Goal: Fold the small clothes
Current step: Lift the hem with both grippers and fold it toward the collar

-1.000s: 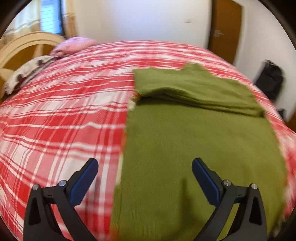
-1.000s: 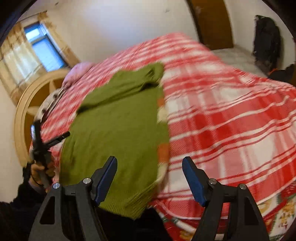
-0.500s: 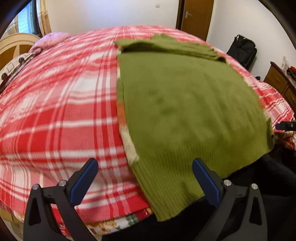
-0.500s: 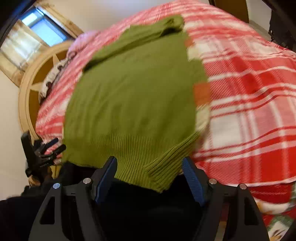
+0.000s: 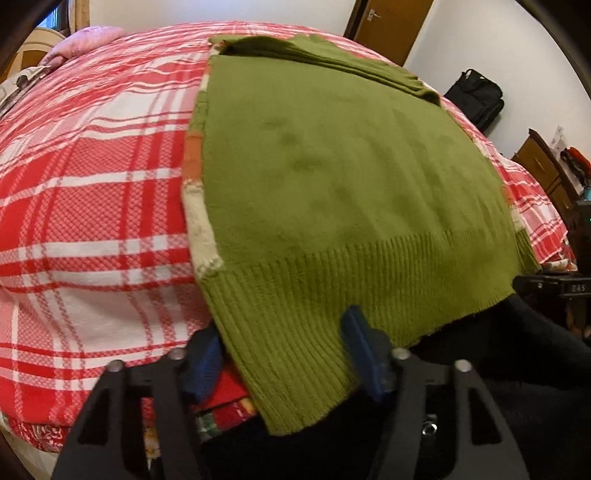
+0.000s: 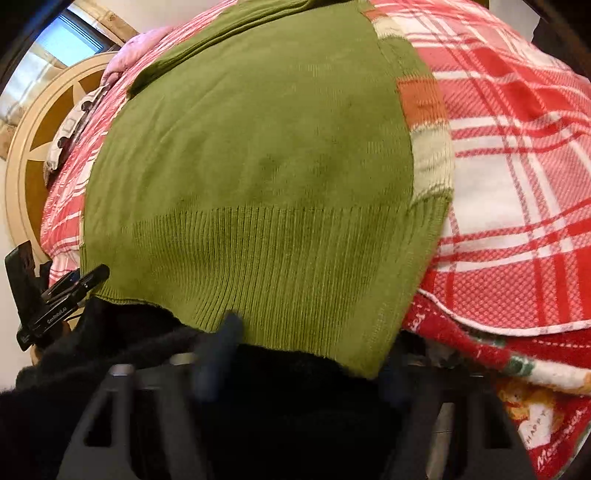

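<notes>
On the red-and-white plaid bedspread (image 5: pixel 92 177), the olive-green sweater (image 5: pixel 332 166) is lying flat and smooth, its knit fine across the body and ribbed along the hem (image 5: pixel 332 291). Strips of orange and cream knit are peeking out along both side edges, and a folded-over green sleeve or collar band is sitting across the far end. Lengthwise, the garment is running straight away from the cameras, hem hanging over the near edge of the bed, top end pointing toward the far wall and the wooden door (image 5: pixel 391 26).

Now the left gripper (image 5: pixel 284 350) is straddling the hem's left corner, jaws just closing in; the ribbing is lying between the blue pads, yet whether they are pressing on it cannot be told. Meanwhile the right gripper (image 6: pixel 306 354) is closing around the hem's right corner; it is blurred, one finger hidden behind the cloth, so a firm grip cannot be told either.
</notes>
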`<state>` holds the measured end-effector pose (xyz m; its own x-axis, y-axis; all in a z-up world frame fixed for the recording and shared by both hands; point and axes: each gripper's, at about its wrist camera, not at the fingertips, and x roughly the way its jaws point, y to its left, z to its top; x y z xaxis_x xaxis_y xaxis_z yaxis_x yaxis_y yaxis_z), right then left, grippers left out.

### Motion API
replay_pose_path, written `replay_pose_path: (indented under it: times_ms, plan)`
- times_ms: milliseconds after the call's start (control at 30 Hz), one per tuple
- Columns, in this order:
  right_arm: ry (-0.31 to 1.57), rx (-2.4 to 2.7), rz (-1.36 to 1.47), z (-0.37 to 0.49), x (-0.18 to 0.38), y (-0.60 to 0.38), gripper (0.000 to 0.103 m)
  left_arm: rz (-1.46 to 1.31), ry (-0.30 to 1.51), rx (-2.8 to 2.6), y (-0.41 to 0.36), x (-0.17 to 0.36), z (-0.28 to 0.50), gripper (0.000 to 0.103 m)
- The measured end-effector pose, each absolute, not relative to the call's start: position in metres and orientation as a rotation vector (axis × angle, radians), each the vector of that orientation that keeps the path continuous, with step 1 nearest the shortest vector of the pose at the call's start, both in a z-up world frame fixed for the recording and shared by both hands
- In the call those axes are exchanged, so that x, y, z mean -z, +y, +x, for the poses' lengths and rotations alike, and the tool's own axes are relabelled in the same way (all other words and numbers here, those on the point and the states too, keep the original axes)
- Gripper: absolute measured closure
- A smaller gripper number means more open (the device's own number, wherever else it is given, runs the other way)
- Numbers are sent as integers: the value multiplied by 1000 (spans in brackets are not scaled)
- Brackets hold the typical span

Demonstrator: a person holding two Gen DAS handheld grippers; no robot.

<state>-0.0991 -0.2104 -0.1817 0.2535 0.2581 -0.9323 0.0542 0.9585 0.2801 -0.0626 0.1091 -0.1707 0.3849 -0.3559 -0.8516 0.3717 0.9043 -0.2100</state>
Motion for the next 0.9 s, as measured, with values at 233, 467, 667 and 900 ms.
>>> replay_pose_path:
  times_ms: [233,467,667,900]
  plan:
    - [1314,-209,348,-104,179,-224,95,-70,1094,548,115,169,-65,93]
    - [1188,-338,557,-103,139,-245,96,-37,1060,573,105,149,-69,95]
    - [1040,-396,638,-87,93,-260,99,-161,980,595,119,97,-42,95]
    - [928,-349,658,-25,80,-270,99,-170,912,571,104,61,27,95]
